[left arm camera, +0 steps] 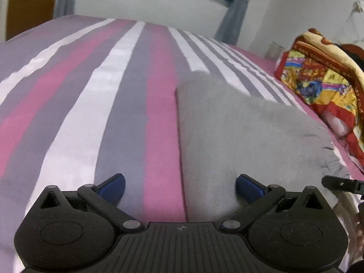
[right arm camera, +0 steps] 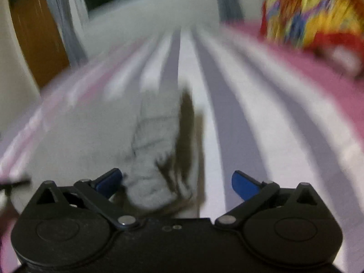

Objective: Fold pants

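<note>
Grey pants (left arm camera: 245, 136) lie folded flat on the striped bed, right of centre in the left wrist view, with a straight left edge. My left gripper (left arm camera: 180, 187) is open and empty, its blue pads spread over the near-left corner of the pants. In the blurred right wrist view the pants (right arm camera: 95, 136) lie left of centre, with a bunched ribbed waistband end (right arm camera: 154, 159) rising between the fingers. My right gripper (right arm camera: 177, 184) is open and holds nothing. Part of the right gripper (left arm camera: 341, 183) shows at the right edge of the left wrist view.
The bed sheet (left arm camera: 113, 104) has pink, grey and white stripes. A colourful red and yellow blanket (left arm camera: 323, 84) is heaped at the bed's right side and shows in the right wrist view (right arm camera: 314, 18). A wall, window and curtains stand behind; a wooden door (right arm camera: 36, 36) is at left.
</note>
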